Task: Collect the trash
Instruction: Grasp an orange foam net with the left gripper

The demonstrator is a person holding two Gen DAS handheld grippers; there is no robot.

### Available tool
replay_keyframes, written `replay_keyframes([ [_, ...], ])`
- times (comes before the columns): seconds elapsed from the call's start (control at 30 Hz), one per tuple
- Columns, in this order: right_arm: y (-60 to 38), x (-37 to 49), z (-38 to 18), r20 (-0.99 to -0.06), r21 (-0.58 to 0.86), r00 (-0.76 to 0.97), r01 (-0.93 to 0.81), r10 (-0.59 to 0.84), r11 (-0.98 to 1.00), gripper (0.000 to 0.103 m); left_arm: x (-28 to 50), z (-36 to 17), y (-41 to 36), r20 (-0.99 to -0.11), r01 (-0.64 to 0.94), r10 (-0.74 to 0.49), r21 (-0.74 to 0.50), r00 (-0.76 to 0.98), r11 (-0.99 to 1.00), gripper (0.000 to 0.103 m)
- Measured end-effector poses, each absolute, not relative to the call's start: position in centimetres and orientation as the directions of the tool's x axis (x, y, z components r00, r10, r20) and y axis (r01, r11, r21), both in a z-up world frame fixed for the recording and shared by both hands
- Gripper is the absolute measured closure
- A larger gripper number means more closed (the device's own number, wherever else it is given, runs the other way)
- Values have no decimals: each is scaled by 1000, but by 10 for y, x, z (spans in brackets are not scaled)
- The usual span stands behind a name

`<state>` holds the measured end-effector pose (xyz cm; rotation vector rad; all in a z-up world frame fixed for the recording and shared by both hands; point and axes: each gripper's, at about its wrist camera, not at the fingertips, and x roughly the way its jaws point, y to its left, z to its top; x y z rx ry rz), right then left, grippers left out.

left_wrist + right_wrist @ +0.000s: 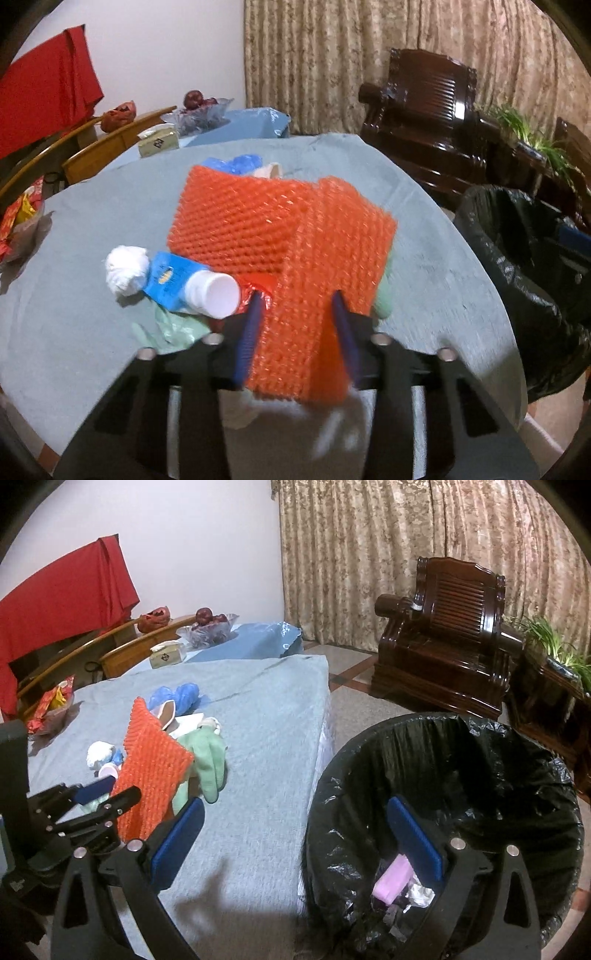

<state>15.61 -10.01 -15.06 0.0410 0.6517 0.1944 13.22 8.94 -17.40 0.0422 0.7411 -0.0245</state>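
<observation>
1. The left hand-held gripper [295, 306] has its blue pads [251, 332] pressed on the near edge of the orange foam net [280, 236]. It holds that sheet, which stands up from the pile on the grey cloth-covered surface [424, 266].
2. The right hand-held gripper [295, 834] is empty, its jaws spread wide. It hangs at the right edge of the surface, with one finger over the mouth of the black-lined bin [443, 775].
3. Done so far, judging by the bin: a pink block [393, 880] and some crumpled scraps already lie at its bottom.
4. Left to do: the foam net is gripped but not yet in the bin.
5. More trash is still on the surface around it:
   - a white-capped tube with a blue label [195, 286]
   - a white paper wad [125, 273] at the left
   - pale green gloves [207, 760]
   - blue plastic [177, 696] at the far side
6. So the job looks under way, with most of the pile left to clear.
</observation>
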Motion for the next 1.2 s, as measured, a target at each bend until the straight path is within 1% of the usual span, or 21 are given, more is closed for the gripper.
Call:
replay_keyframes([
  [0.1, -102, 157, -150, -600, 97, 777, -168, 193, 981, 6, 130, -176, 85, -683, 56, -29, 18, 730, 998, 90],
  [0.2, -101, 158, -150, -597, 93, 779, -172, 193, 981, 6, 125, -171, 86, -673, 59, -54, -16, 737, 998, 92],
  [0.5, -93, 157, -144, -580, 92, 787, -192, 209, 977, 6, 115, -145, 89, -627, 48, -81, -69, 775, 996, 94],
  [0.7, -77, 164, -142, -570, 99, 786, -223, 239, 970, 6, 111, -129, 102, -600, 6, -49, -74, 798, 997, 94],
  [0.9, -43, 179, -145, -566, 104, 775, -273, 282, 957, 7, 113, -126, 125, -589, -57, 1, -75, 808, 996, 94],
  [1.07, -18, 199, -161, -594, 92, 753, -285, 282, 954, 10, 121, -130, 142, -595, -102, 40, -72, 803, 992, 94],
  [1.2, -1, 217, -176, -621, 70, 739, -280, 261, 957, 11, 128, -138, 152, -611, -121, 45, -84, 790, 989, 94],
])
